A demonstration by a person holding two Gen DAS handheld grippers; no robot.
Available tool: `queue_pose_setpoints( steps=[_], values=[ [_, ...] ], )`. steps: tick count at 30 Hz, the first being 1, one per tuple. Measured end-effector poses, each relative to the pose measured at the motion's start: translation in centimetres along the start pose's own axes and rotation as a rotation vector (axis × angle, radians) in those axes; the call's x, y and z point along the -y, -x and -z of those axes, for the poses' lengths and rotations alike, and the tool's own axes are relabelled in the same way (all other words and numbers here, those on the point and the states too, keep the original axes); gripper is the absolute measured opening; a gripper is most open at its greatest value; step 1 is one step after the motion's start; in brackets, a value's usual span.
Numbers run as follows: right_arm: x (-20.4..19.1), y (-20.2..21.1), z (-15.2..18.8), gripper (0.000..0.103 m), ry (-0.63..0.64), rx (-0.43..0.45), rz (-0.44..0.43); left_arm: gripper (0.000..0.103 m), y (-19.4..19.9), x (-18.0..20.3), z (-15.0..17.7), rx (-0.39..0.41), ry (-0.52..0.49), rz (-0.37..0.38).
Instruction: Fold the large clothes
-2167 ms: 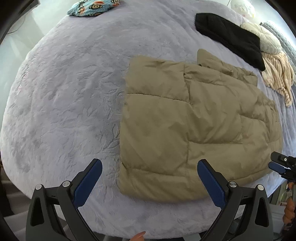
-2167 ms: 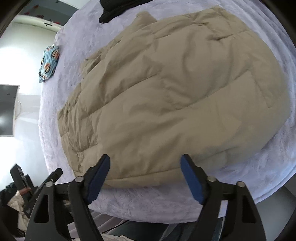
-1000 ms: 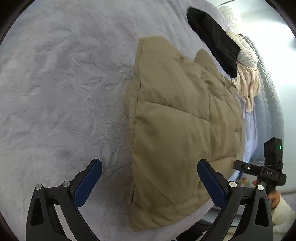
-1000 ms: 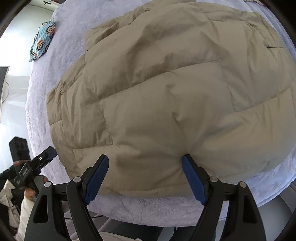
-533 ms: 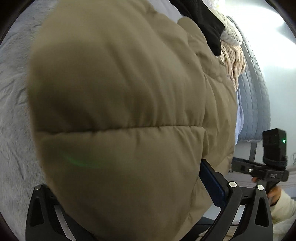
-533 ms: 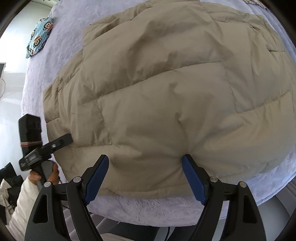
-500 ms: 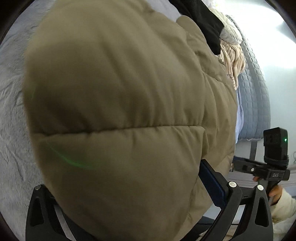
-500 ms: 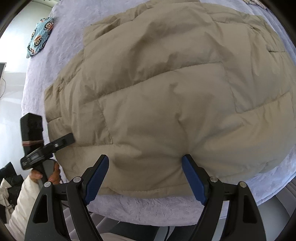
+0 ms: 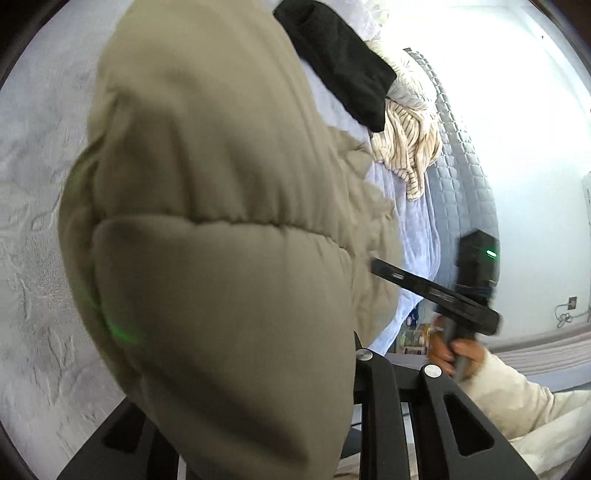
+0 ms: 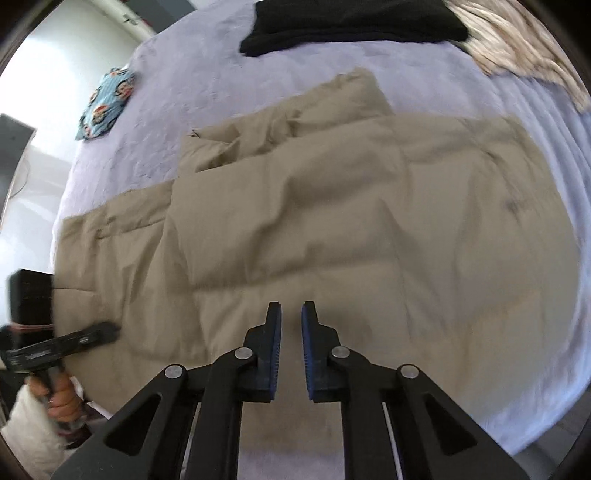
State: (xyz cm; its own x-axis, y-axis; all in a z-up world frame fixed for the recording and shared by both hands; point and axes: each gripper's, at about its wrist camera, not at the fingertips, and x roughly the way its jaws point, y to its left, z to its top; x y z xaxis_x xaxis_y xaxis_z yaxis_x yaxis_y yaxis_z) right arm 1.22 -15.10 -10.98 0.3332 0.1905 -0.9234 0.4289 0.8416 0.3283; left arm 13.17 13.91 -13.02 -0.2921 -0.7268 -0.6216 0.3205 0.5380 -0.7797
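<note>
A large tan puffer jacket point(image 10: 351, 229) lies spread on the lavender bed cover point(image 10: 221, 66). My right gripper point(image 10: 291, 314) is shut on the jacket's near hem, blue pads almost touching with fabric between them. In the left wrist view the jacket point(image 9: 221, 240) bulges right up against the lens and hides the left gripper's fingertips; only its black frame point(image 9: 399, 413) shows, drawn close. The left gripper point(image 10: 107, 330) also shows at the jacket's left edge in the right wrist view, and the right gripper point(image 9: 384, 267) at the jacket's edge in the left wrist view.
A black garment point(image 10: 351, 22) and a cream striped garment point(image 10: 517, 48) lie at the far side of the bed. A blue patterned cloth point(image 10: 107, 103) lies far left. A quilted grey headboard point(image 9: 465, 166) stands beside the bed.
My right gripper has closed from wide open onto the jacket's near hem. The left gripper's frame has drawn together with the jacket pressed against its camera. The jacket's near edge has shifted and rumpled.
</note>
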Motion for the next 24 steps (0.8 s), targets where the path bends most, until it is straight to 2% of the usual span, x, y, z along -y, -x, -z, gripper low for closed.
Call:
queue_pose_setpoints(
  steps=[4,9,12,16,20,24],
  values=[
    [1.1,-3.6,-2.2,0.012,0.006,-0.019,-0.067,0.027,0.5,4.3,0.4,0.047,0.012,-0.067],
    [3.4,-7.2,-4.4,0.009,-0.053,-0.093,-0.223,0.027,-1.3,12.3,1.0,0.091,-0.003,-0.126],
    [4.4,-8.7,-4.9,0.006,-0.064,-0.128,-0.294,0.027,-4.3,16.9,1.0,0.082,-0.019,-0.198],
    [5.9,-9.8,-4.9,0.0,-0.097,-0.156,-0.375,0.027,-7.9,20.8,0.6,0.049,-0.056,-0.286],
    [7.3,-10.5,-5.1,0.0,-0.152,-0.183,-0.451,0.027,-11.8,23.8,-0.6,0.023,-0.092,-0.389],
    [9.2,-8.4,-5.2,0.004,-0.183,-0.246,-0.452,0.028,-13.5,25.1,-1.6,-0.017,-0.128,-0.4]
  ],
)
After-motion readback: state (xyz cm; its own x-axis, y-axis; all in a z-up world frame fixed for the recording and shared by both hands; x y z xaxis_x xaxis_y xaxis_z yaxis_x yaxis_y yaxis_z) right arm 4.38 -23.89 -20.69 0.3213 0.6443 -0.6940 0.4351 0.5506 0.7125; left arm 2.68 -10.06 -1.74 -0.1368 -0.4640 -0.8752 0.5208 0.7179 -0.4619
